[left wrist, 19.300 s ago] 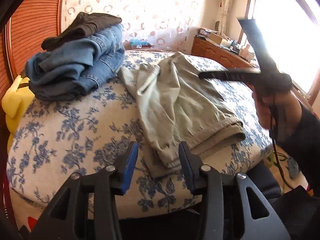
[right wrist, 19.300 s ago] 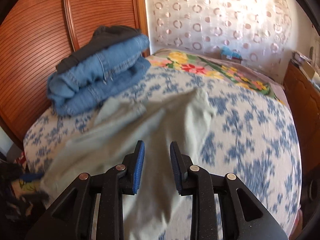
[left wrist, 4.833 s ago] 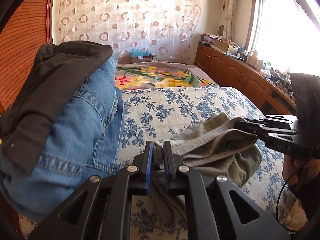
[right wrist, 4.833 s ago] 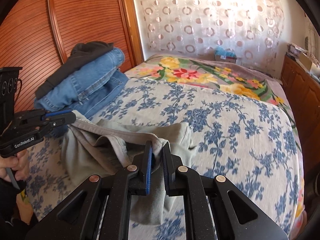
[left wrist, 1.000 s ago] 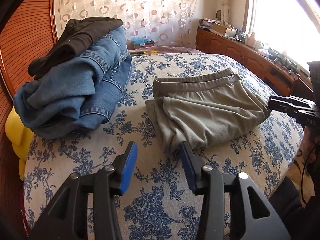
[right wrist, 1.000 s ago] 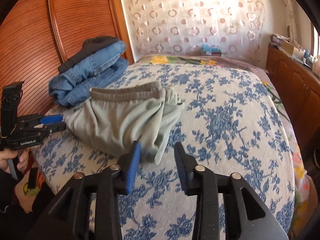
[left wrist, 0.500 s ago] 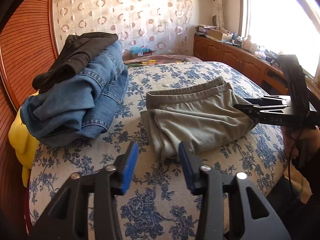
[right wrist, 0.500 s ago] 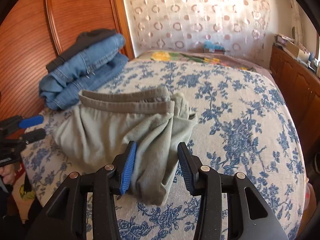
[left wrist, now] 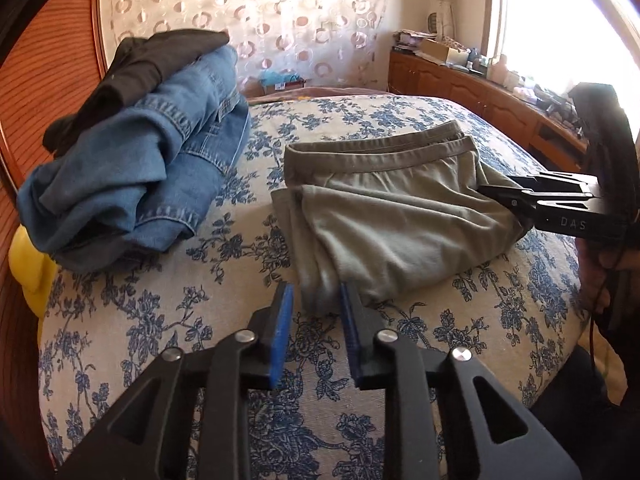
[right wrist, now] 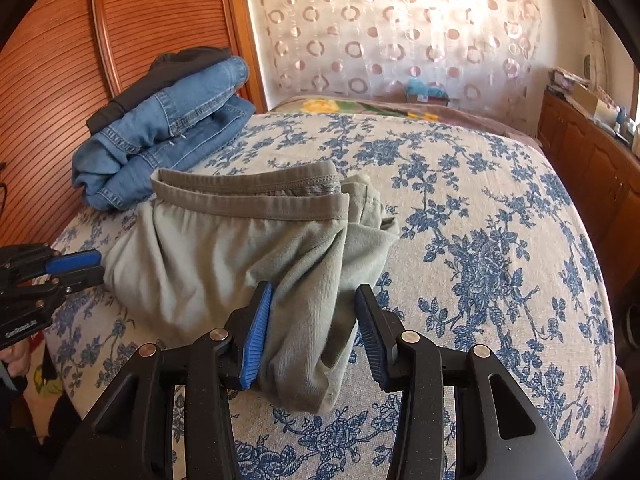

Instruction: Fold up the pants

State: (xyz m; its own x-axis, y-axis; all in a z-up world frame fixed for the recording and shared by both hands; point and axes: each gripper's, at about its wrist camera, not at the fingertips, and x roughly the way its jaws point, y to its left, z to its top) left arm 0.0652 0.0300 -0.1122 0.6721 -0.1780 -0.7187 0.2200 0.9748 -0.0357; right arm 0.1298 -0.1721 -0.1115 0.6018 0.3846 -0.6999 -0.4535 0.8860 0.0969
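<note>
The olive-green pants (left wrist: pixel 384 216) lie folded in a bundle on the bed, with the waistband on the far side; they also show in the right wrist view (right wrist: pixel 248 248). My left gripper (left wrist: pixel 316 304) is open, its blue pads either side of the bundle's near left corner. My right gripper (right wrist: pixel 314 312) is open and straddles the bundle's right end. Neither is closed on the cloth. The right gripper also shows at the right of the left wrist view (left wrist: pixel 520 200), and the left gripper at the left of the right wrist view (right wrist: pixel 76 268).
A stack of folded blue jeans (left wrist: pixel 152 168) with a dark garment (left wrist: pixel 152 60) on top sits at the bed's far left by the wooden headboard (right wrist: pixel 60 60). A yellow object (left wrist: pixel 28 272) lies beside it. Wooden cabinets (left wrist: pixel 480 100) line the right wall. The floral bedspread (right wrist: pixel 480 240) extends right.
Both grippers have moved in closer to the folded pants and now straddle its two ends. The pants have not visibly shifted.
</note>
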